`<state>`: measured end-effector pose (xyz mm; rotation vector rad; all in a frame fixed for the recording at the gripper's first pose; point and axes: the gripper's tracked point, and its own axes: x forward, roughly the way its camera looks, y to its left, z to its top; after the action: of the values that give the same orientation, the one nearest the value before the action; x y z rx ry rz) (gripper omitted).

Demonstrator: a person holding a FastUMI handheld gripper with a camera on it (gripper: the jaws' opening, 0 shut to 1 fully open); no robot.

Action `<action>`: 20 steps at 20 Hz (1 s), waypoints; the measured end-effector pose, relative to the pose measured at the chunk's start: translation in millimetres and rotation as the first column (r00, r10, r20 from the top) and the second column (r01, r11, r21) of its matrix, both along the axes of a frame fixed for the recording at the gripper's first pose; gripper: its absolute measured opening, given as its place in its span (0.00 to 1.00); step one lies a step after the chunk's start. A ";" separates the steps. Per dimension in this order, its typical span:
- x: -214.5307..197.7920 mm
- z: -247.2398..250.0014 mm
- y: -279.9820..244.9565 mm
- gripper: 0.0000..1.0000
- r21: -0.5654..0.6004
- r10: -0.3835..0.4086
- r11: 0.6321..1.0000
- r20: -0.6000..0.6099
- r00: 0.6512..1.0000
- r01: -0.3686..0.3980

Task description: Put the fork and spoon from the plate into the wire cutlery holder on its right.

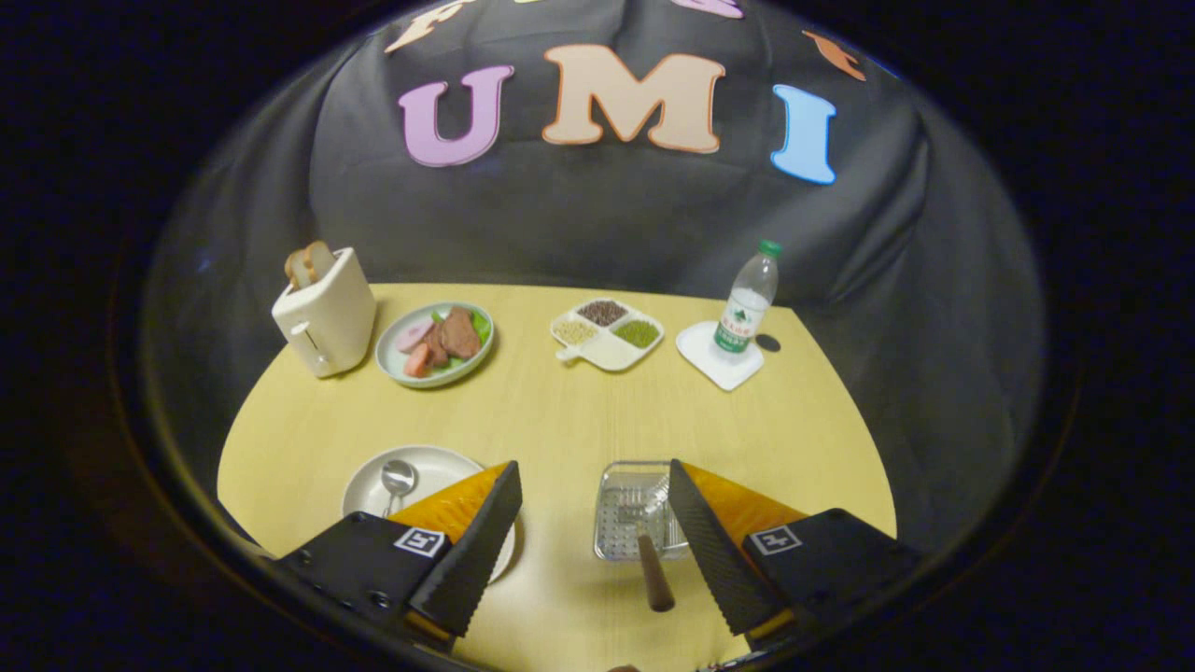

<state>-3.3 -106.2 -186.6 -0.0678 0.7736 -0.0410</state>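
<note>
A white plate (439, 467) lies on the yellow table, partly behind my left finger (467, 551). A metal spoon (398, 478) rests on it, bowl away from me, its handle running under the finger. To the plate's right stands the wire cutlery holder (621, 485), just ahead of my right finger (714, 551). The fork (651, 560) lies in the holder, tines inside, its brown handle sticking out over the near rim toward me. My gripper (594, 467) is open above the table with nothing between its fingers.
At the back of the table stand a white toaster (327, 313) with bread, a plate of food (435, 343), a divided dish of grains (609, 333) and a water bottle (747, 303) on a white coaster (717, 359). Bare tabletop (560, 411) lies in between.
</note>
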 end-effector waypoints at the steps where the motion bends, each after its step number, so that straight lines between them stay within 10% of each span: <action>1: 1.9 4.5 5.8 1.00 0.001 0.006 1.000 0.032 0.999 -0.006; 20: -19.7 -40.8 145.5 1.00 0.051 0.209 0.975 0.085 0.974 -0.214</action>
<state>-23.0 39.3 -227.4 -0.0911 0.6840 0.1815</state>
